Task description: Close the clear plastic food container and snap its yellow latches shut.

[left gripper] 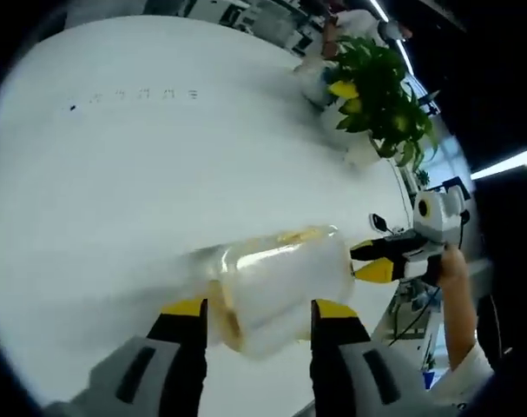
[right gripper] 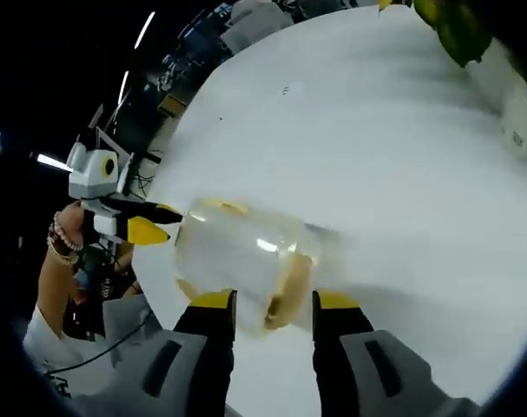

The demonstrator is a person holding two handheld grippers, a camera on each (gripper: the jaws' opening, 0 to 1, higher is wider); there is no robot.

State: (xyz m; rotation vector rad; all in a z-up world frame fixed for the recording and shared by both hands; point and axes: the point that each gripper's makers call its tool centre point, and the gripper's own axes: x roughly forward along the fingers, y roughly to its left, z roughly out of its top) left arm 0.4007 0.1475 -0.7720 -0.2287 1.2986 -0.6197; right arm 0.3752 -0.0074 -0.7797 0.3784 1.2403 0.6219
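Container [left gripper: 280,282] between both tongs, left [left gripper: 260,313] and right [right gripper: 272,306], jaws apart.

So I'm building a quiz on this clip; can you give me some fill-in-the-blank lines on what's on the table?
The clear plastic food container rests on a ____ table.
Its latches are ____ in colour.
The left gripper has one finger on each ____ of the container.
Behind the container stands a potted ____ with green leaves.

Missing: white; yellow; side; plant
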